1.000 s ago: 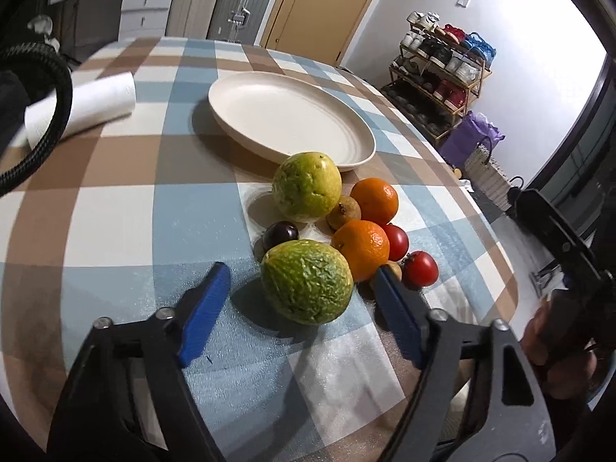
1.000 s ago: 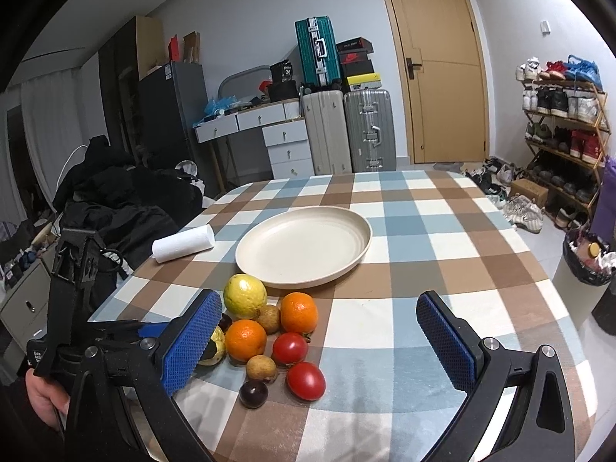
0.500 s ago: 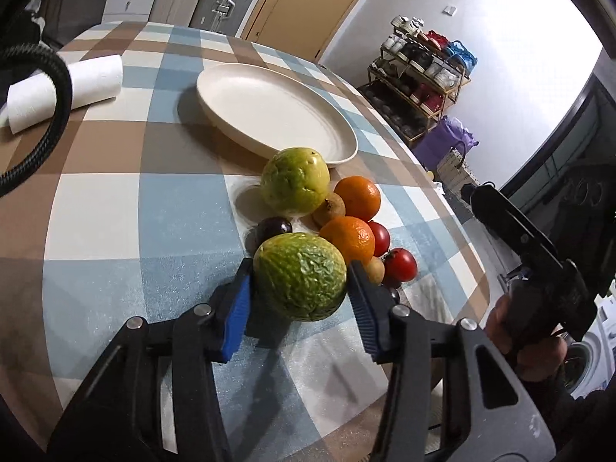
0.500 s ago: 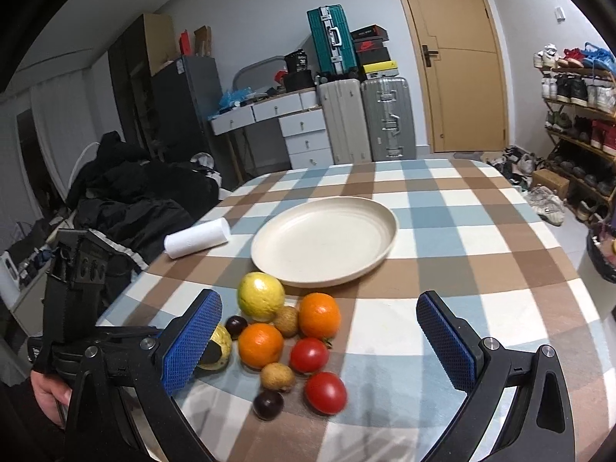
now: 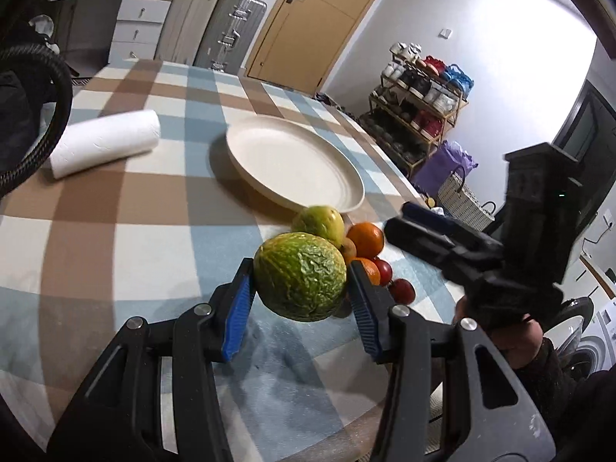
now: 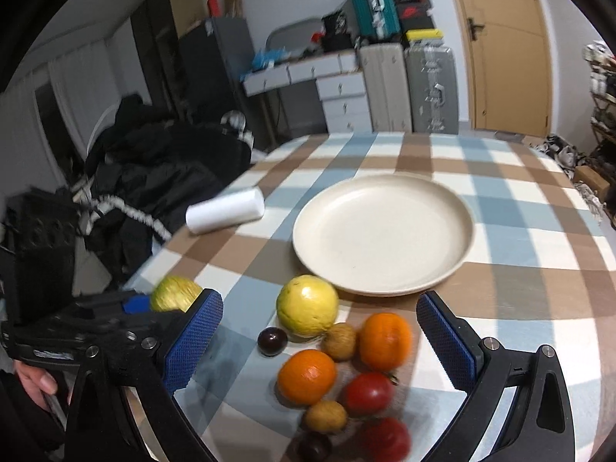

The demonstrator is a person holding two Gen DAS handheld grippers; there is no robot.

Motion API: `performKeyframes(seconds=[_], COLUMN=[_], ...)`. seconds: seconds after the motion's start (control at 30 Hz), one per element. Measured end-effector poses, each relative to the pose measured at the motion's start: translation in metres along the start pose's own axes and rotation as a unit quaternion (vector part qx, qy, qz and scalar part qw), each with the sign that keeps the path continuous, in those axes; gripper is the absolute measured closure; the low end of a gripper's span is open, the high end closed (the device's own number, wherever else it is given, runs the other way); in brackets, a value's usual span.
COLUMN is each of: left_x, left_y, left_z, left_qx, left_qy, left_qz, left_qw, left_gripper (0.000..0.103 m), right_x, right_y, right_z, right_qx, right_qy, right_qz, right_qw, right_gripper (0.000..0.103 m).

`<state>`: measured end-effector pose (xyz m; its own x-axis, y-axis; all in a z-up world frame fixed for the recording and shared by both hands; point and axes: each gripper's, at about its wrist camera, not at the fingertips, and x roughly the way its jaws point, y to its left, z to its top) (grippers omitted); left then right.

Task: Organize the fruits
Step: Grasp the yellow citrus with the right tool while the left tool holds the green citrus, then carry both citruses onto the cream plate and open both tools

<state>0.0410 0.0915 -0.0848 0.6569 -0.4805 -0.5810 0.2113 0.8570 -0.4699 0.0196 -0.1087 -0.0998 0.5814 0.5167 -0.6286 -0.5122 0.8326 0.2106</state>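
My left gripper (image 5: 300,288) is shut on a wrinkled green-yellow fruit (image 5: 301,276) and holds it above the checked tablecloth. That same fruit (image 6: 174,297) shows at the left of the right wrist view. Beyond it lies a cluster: a smooth yellow-green fruit (image 6: 307,310), two oranges (image 6: 307,376) (image 6: 385,340), red tomatoes (image 6: 367,393), small brown fruits (image 6: 338,340) and a dark plum (image 6: 272,340). An empty cream plate (image 6: 385,233) sits behind the cluster. My right gripper (image 6: 319,340) hangs open over the cluster, touching nothing.
A white paper roll (image 6: 225,215) lies left of the plate. The table edge runs close on the left, with dark clothing (image 6: 154,177) heaped beyond it. Suitcases (image 6: 408,88), drawers and a door stand at the back; a shoe rack (image 5: 419,115) is to the right.
My left gripper closed on the wrinkled green fruit and lifted it off the cloth. My right gripper moved in closer over the fruit cluster, still open.
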Motion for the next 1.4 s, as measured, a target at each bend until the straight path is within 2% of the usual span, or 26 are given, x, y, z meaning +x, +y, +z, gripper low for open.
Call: performKeyframes(seconds=[0.13, 0.23, 0.33, 0.43, 0.5, 0.57, 0.7, 0.77, 0.93, 1.23, 1.4], left_x=[-0.009, -0.011, -0.009, -0.01, -0.009, -0.008, -0.006, -0.005, -0.003, 0.006, 0.022], left_y=[0.009, 0.015, 0.024, 0.03, 0.033, 0.035, 0.039, 0.039, 0.037, 0.018, 0.004], left_z=[0.003, 0.003, 0.004, 0.004, 0.004, 0.005, 0.006, 0.007, 0.011, 0.041, 0.071], left_qx=[-0.007, -0.011, -0.019, -0.026, -0.029, -0.033, -0.039, -0.039, -0.037, -0.019, 0.001], left_qy=[0.0, 0.002, 0.007, 0.003, 0.003, 0.006, 0.002, 0.002, 0.001, -0.019, -0.023], left_qz=[0.002, 0.008, 0.015, 0.022, 0.025, 0.03, 0.034, 0.036, 0.037, 0.031, 0.034], left_qw=[1.0, 0.9999, 0.9997, 0.9994, 0.9993, 0.999, 0.9987, 0.9986, 0.9986, 0.9992, 0.9992], left_gripper=[0.058, 0.058, 0.058, 0.058, 0.058, 0.058, 0.058, 0.058, 0.058, 0.058, 0.058], right_x=[0.024, 0.032, 0.041, 0.047, 0.052, 0.056, 0.058, 0.058, 0.055, 0.01, -0.008], right_y=[0.008, 0.012, 0.017, 0.019, 0.021, 0.023, 0.022, 0.02, 0.013, -0.013, -0.042], right_z=[0.005, 0.008, 0.01, 0.01, 0.01, 0.008, 0.005, 0.005, 0.004, 0.032, 0.056], right_qx=[-0.004, -0.008, -0.019, -0.022, -0.028, -0.036, -0.047, -0.044, -0.028, 0.024, 0.055], right_qy=[0.03, 0.039, 0.052, 0.061, 0.071, 0.082, 0.094, 0.094, 0.086, -0.005, -0.029], right_qz=[-0.003, 0.004, -0.007, -0.009, -0.016, -0.019, -0.032, -0.029, -0.021, 0.025, 0.035], right_qw=[1.0, 0.999, 0.998, 0.998, 0.997, 0.996, 0.994, 0.994, 0.996, 0.999, 0.997], right_gripper=[0.001, 0.012, 0.014, 0.028, 0.029, 0.041, 0.053, 0.054, 0.054, 0.055, 0.055])
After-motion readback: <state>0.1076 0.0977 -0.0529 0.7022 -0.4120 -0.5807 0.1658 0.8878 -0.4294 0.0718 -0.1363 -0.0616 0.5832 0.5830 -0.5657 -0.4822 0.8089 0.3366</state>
